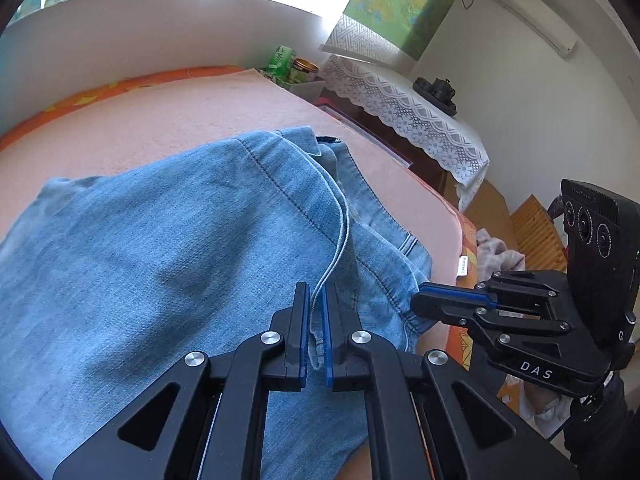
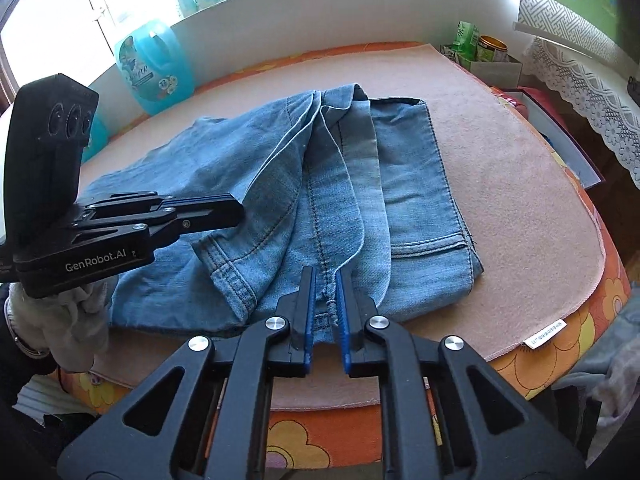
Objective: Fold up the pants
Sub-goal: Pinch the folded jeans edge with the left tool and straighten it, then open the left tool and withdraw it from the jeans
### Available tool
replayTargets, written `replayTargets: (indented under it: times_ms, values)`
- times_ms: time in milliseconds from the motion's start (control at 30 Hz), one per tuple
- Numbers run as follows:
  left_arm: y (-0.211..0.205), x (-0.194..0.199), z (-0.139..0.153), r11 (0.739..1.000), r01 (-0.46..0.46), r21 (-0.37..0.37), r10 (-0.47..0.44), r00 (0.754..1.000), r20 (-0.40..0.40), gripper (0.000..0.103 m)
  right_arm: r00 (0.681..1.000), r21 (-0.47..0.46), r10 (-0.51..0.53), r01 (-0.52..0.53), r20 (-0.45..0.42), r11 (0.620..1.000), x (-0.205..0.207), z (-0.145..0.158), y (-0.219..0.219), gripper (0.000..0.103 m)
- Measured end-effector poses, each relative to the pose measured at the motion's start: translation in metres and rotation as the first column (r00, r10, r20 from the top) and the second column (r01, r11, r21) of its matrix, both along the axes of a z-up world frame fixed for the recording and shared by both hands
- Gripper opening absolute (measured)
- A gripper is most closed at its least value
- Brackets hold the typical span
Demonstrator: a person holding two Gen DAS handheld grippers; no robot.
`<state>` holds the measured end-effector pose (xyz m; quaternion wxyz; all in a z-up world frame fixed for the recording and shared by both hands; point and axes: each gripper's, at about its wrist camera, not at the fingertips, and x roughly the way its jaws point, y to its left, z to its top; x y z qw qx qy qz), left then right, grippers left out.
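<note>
Light blue denim pants (image 2: 340,184) lie partly folded on a pink towel (image 2: 520,184), with layers overlapping and the waistband at the far end. My right gripper (image 2: 326,276) is shut on a hem edge of the pants at the near side. My left gripper (image 1: 316,292) is shut on a hem edge of the pants (image 1: 160,260) too. The left gripper also shows in the right wrist view (image 2: 236,210), at the left over the pants. The right gripper shows in the left wrist view (image 1: 420,298) at the pants' right corner.
The towel covers an orange flowered table (image 2: 600,300). A blue detergent bottle (image 2: 154,64) stands at the back left by the window sill. A box with green tea packs and a tin (image 2: 480,52) sits at the back right. A lace-covered shelf (image 1: 420,120) stands to the right.
</note>
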<state>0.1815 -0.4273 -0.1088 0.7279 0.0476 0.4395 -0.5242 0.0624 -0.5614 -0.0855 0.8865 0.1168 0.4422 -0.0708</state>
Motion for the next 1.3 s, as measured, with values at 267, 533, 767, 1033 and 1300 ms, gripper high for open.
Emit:
replayTargets:
  times_ms: [267, 533, 767, 1033, 1300]
  values:
    - [0.009, -0.004, 0.019, 0.999, 0.009, -0.042, -0.007, 0.999, 0.041, 0.004, 0.99, 0.043, -0.124, 0.121, 0.071, 0.992, -0.062, 0.003, -0.025, 0.001]
    - [0.011, -0.02, 0.022, 0.998, 0.06, -0.03, -0.059, 0.998, 0.038, 0.005, 0.992, 0.068, -0.098, 0.093, 0.078, 0.993, -0.037, 0.021, -0.036, 0.005]
    - [0.069, -0.021, 0.033, 1.0, -0.001, -0.031, 0.002, 0.999, 0.035, 0.01, 0.988, 0.161, 0.095, -0.114, 0.119, 0.98, 0.059, 0.044, -0.036, 0.034]
    - [0.142, -0.01, 0.045, 0.989, -0.141, -0.052, 0.144, 0.988, 0.054, 0.01, 0.997, 0.138, 0.08, -0.076, -0.025, 0.988, 0.177, 0.002, -0.05, 0.034]
    - [0.189, -0.01, 0.038, 0.971, -0.241, -0.005, 0.24, 0.965, 0.106, 0.015, 0.99, 0.186, 0.143, -0.144, 0.019, 0.972, 0.19, -0.003, -0.04, 0.021]
